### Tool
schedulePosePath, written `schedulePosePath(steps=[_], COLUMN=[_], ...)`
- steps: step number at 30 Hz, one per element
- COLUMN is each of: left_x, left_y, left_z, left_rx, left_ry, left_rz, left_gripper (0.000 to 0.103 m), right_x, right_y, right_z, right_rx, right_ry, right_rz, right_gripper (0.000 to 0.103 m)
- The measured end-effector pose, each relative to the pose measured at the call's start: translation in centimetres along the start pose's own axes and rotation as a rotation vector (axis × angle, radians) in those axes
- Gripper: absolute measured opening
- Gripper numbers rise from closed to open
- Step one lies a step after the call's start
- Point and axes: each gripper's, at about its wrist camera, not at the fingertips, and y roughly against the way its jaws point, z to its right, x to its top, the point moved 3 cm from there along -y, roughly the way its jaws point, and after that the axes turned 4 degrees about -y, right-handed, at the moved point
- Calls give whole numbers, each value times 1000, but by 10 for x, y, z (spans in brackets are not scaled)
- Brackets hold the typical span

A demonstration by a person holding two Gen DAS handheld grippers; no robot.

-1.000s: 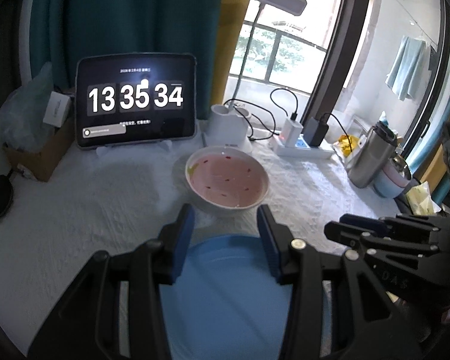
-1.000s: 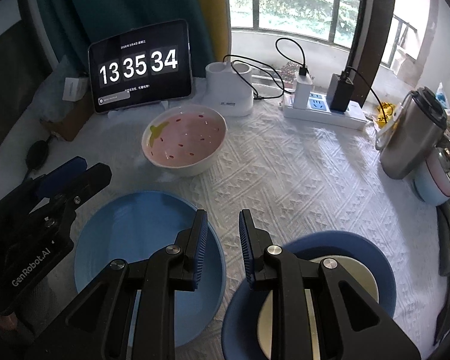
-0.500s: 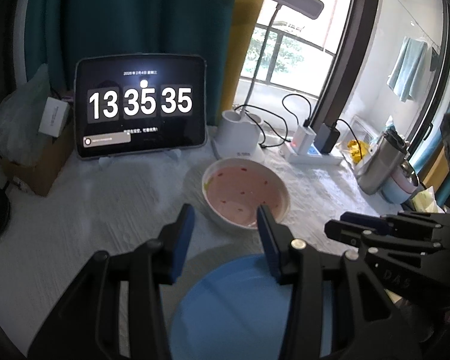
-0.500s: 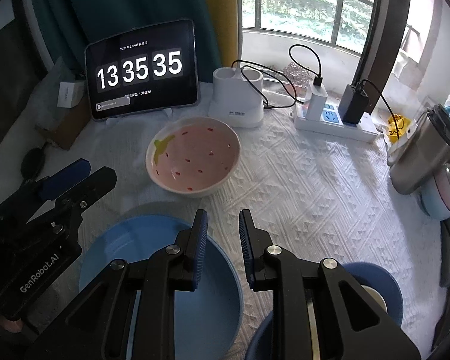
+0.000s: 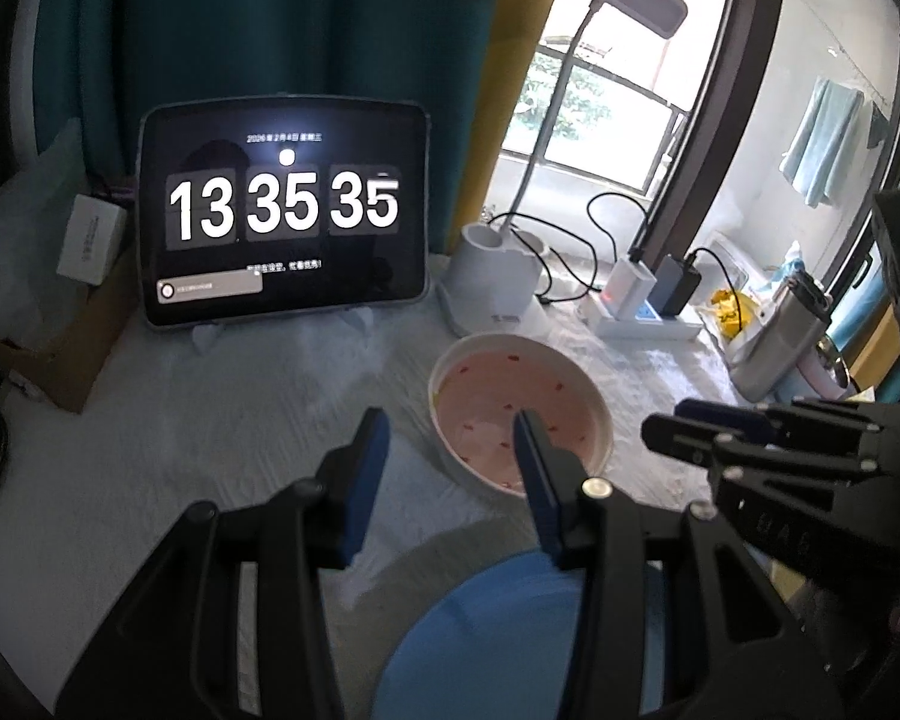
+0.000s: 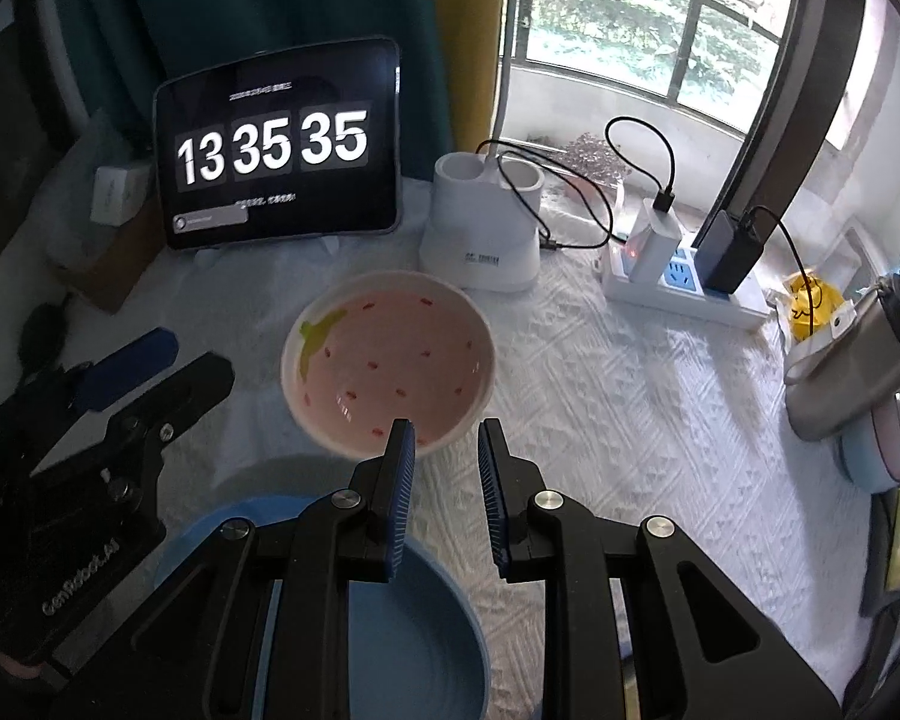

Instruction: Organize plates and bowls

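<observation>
Two dishes in play on the white textured tablecloth [image 6: 600, 420]: a light blue bowl [image 6: 414, 642] at the near edge, and a smaller pink strawberry-print bowl [image 6: 390, 360] farther out, just in front of the white desk-lamp base [image 6: 480, 240]. Apart, not touching; bare cloth between them.

Key relation: pink bowl lies straight ahead of both grippers, slightly left of the right one's centreline. Right gripper [image 6: 444, 438] is nearer: its left fingertip overlaps the bowl's near rim in the right wrist view, its right fingertip sits over cloth just beside the rim. Jaws apart, a modest gap, nothing between them. Whether a pad touches the rim, can't tell.

Left gripper [image 5: 450, 432] hangs to the left, jaws wide apart, empty. In its own view the pink bowl [image 5: 519, 414] sits forward and right, behind the right fingertip; the blue bowl [image 5: 486, 636] is low under the jaws.

Bowl is round, so no long axis to line up; the rim's near edge is the grab point. Likely step: right gripper pinches that rim so the pink bowl can be nested in the blue one. Judgement only.

Behind: tablet clock [image 6: 276, 144], power strip [image 6: 684, 282], steel tumbler [image 6: 858, 360].
</observation>
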Motion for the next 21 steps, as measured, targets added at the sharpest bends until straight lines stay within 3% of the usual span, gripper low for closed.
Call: schedulePosePath(steps=[15,21], left_x=[5,2], left_y=[-42,-68], left_z=[-5,0], left_rx=[-44,-46], left_ry=[22,7], left_rz=[-100,-175], left_gripper=[45,45], right_x=[16,17], right_y=[-42,-63], right_z=[8,27], right_rx=[20,80], right_ry=[-88,-216], right_rz=[-62,-132], right_gripper=[23,28])
